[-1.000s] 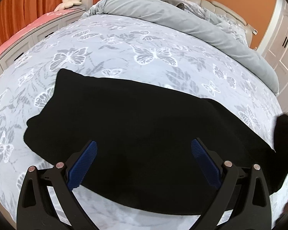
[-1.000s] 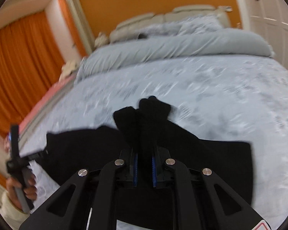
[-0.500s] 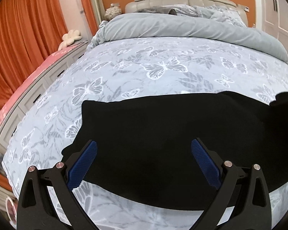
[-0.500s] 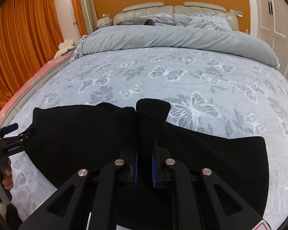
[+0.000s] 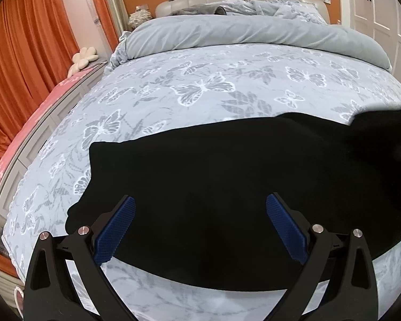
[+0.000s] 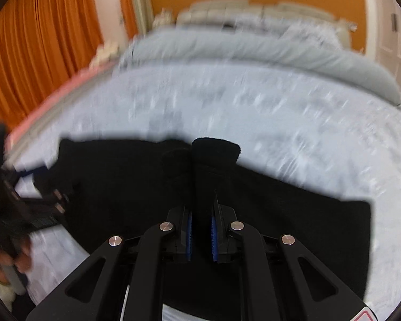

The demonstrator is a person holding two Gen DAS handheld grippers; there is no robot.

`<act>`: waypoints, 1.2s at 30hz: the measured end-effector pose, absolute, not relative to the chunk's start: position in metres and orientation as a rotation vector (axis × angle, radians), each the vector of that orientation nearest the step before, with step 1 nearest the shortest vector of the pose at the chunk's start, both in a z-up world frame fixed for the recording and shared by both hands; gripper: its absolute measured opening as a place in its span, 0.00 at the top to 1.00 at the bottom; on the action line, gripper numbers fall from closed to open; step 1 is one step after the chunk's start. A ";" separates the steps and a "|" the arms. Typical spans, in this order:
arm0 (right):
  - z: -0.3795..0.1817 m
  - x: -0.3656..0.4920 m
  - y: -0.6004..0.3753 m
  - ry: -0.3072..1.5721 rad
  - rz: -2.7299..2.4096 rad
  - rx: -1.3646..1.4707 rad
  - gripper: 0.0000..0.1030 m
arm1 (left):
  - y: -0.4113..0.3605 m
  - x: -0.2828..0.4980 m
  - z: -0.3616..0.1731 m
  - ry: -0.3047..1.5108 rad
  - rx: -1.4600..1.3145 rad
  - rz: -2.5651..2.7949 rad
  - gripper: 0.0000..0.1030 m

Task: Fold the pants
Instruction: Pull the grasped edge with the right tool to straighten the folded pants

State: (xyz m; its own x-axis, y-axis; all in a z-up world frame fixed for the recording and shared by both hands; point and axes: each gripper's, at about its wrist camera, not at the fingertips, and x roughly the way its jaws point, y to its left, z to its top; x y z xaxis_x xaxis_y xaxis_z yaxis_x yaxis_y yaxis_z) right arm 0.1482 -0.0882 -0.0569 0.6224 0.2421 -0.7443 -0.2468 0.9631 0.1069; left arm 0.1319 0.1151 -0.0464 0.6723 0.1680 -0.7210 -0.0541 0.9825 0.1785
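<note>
The right tongs (image 6: pixel 200 236) stay clamped on a bunched black end of the black pants (image 5: pixel 214 187), which stands up between the blue pads just ahead of them. Their view has gone from sharp half a second ago to smeared, so this hand is moving again, apparently carrying the held end across the garment. The pants lie spread on the butterfly-print bed (image 5: pixel 200 85), directly under and ahead of both tongs. The left tongs (image 5: pixel 199 214) remain wide apart, holding nothing, hovering over the near edge; the left hem has slid rightward in their view. The fold looks under way, not yet laid down.
</note>
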 end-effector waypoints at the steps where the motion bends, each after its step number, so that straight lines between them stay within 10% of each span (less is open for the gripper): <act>1: -0.069 0.152 -0.083 0.905 0.305 -0.015 0.88 | 0.115 0.132 -0.047 0.824 0.149 0.123 0.06; 5: -0.083 0.150 -0.073 0.972 0.337 -0.060 0.76 | 0.122 0.131 -0.047 0.824 0.144 0.131 0.06; 9: -0.051 0.124 -0.077 0.856 0.313 -0.113 0.32 | 0.138 0.132 -0.044 0.831 0.100 0.147 0.06; 23: -0.097 0.139 -0.039 0.927 0.334 -0.244 0.36 | 0.166 0.127 -0.046 0.900 -0.074 0.087 0.06; 27: -0.095 0.149 -0.040 0.909 0.317 -0.201 0.86 | 0.169 0.126 -0.047 0.903 -0.071 0.084 0.06; 32: -0.058 0.141 -0.042 0.833 0.389 -0.071 0.87 | 0.178 0.124 -0.046 0.898 -0.080 0.092 0.06; 36: -0.104 0.148 -0.019 0.971 0.439 -0.125 0.66 | 0.180 0.125 -0.048 0.906 -0.077 0.097 0.06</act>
State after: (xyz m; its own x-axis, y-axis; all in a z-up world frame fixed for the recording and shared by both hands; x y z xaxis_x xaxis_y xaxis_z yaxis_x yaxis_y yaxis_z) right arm 0.1481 -0.0192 -0.1037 0.4849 0.3042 -0.8200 -0.4146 0.9055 0.0908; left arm 0.1253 0.1797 -0.0485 0.6127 0.0511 -0.7887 -0.1161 0.9929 -0.0258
